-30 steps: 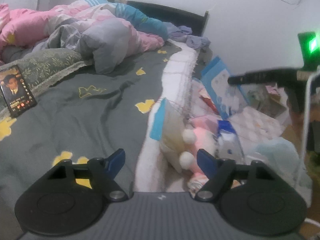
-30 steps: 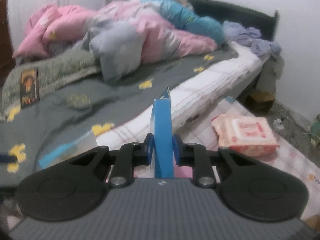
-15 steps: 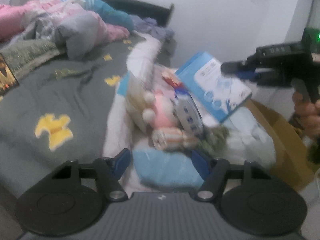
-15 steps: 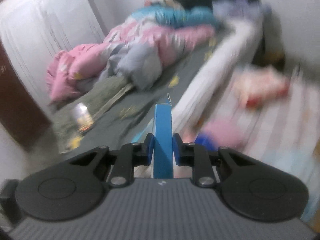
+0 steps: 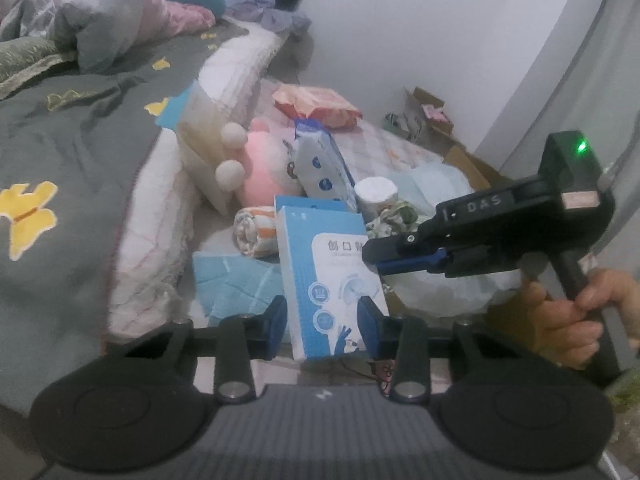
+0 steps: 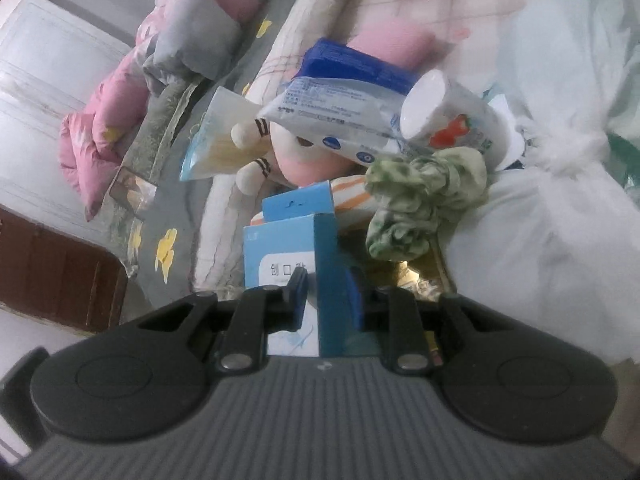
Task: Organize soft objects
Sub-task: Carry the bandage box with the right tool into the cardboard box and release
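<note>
The right gripper (image 6: 325, 294) is pinched tight on a blue box (image 6: 296, 256). It holds the box by its thin sides, and the box stands up between the pads. Seen from the left wrist camera, the right gripper (image 5: 370, 258) reaches in from the right and points left, tipped down a bit, with one hand (image 5: 572, 316) wrapped around its handle.

The left gripper (image 5: 323, 320) sits low, under the same blue box (image 5: 328, 280). Its jaws have just been closing, and the bottom of the box is between them. The right pad looks like it is touching the box edge. The left pad is very near, but I cannot tell if it presses.

There is not much room. Left of the left gripper the bed (image 5: 80, 152) edge runs close by. Just ahead is a pile of soft things, packed tight together: one pink plush toy (image 5: 264, 164), one rolled striped cloth (image 5: 256, 230), one blue and white tissue pack (image 5: 320, 160), one white roll (image 5: 376, 194), one green scrunchie (image 6: 424, 200) and one see-through bag (image 5: 200, 128) leaning on the bed. One flat blue cloth (image 5: 232, 280) lies on the floor under the left pad. Farther off is one red pack (image 5: 316, 104). To the right is one big puffy white bag (image 6: 540, 240).
</note>
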Available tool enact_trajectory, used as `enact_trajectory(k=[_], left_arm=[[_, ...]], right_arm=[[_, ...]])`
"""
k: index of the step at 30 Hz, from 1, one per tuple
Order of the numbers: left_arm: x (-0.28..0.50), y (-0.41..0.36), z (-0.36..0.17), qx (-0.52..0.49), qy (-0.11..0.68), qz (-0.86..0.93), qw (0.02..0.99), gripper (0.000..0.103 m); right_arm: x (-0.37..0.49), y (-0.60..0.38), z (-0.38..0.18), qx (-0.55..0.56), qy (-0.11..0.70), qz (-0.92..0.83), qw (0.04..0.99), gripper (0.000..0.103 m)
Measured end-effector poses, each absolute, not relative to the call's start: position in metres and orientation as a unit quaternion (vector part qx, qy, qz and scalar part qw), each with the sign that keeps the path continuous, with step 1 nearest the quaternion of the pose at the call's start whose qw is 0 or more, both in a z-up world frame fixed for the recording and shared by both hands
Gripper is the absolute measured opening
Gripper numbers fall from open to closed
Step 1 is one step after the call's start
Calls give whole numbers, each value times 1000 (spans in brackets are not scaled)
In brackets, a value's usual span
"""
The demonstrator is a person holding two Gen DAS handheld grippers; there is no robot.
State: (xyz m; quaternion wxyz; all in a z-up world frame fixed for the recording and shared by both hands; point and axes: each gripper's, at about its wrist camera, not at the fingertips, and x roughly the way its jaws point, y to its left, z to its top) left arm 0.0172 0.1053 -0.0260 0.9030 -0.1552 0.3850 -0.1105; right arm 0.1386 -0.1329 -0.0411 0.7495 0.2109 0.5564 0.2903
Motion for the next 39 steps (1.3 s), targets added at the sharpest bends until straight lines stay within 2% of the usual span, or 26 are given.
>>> enact_trajectory(k=[11, 21, 30, 39], left_arm=[[47, 100, -41, -149, 419, -100, 890, 40], [49, 92, -31, -132, 414, -93, 896, 40], [43, 66, 23, -102, 363, -116, 919, 42], [81, -7, 80, -77, 319, -198, 924, 44]], right_arm=[[157, -122, -50, 226, 568, 301, 732, 22], [153, -123, -57, 239, 567, 297, 730, 29], [143, -144, -8, 253, 511, 313, 759, 30], [139, -230, 54, 298, 430, 293, 800, 30]])
